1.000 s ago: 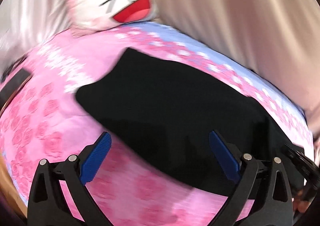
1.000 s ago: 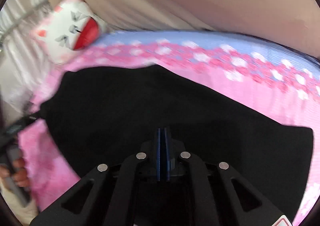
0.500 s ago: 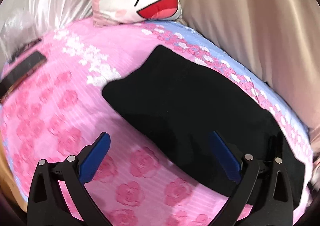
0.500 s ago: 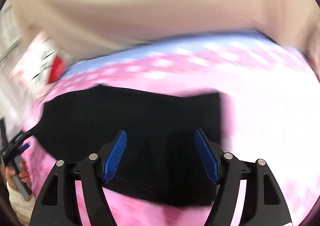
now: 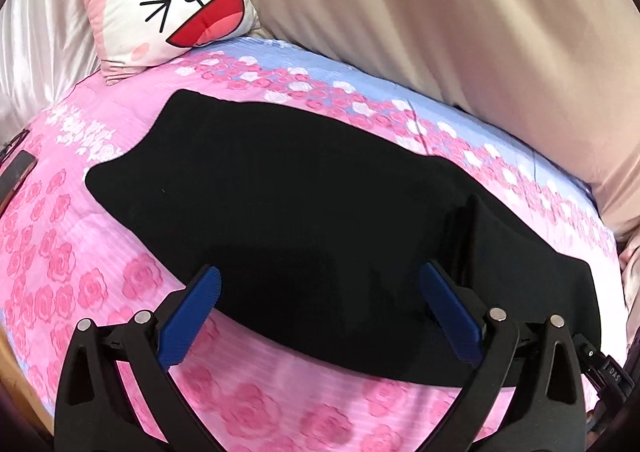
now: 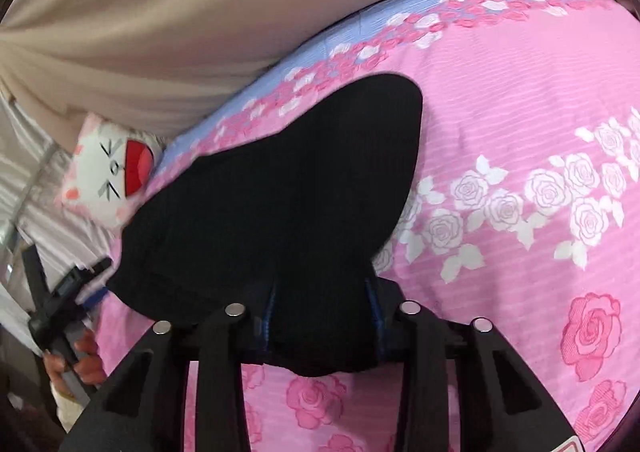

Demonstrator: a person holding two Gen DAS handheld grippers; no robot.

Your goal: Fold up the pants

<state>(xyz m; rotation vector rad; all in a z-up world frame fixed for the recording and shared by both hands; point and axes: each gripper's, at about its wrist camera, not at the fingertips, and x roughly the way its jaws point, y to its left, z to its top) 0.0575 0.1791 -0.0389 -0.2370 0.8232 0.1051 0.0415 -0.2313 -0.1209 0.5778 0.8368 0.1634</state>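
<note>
Black pants (image 5: 304,220) lay flat on pink bedspread (image 5: 60,252). Left gripper (image 5: 320,316) gaped empty; right gripper (image 6: 324,316), just closing, apparently bunched the hem. Risked dragging only one layer, skewing fold.

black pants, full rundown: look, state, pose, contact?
The black pants are plain dark knit-looking fabric with no visible detail, lying mostly flat lengthwise on the pink rose bedspread, below the cat-face cushion. One end is bunched between the right gripper fingers, whose jaws have just been closing onto it, raising a fold there. The left gripper hangs open over the near edge, not gripping the cloth.
</note>
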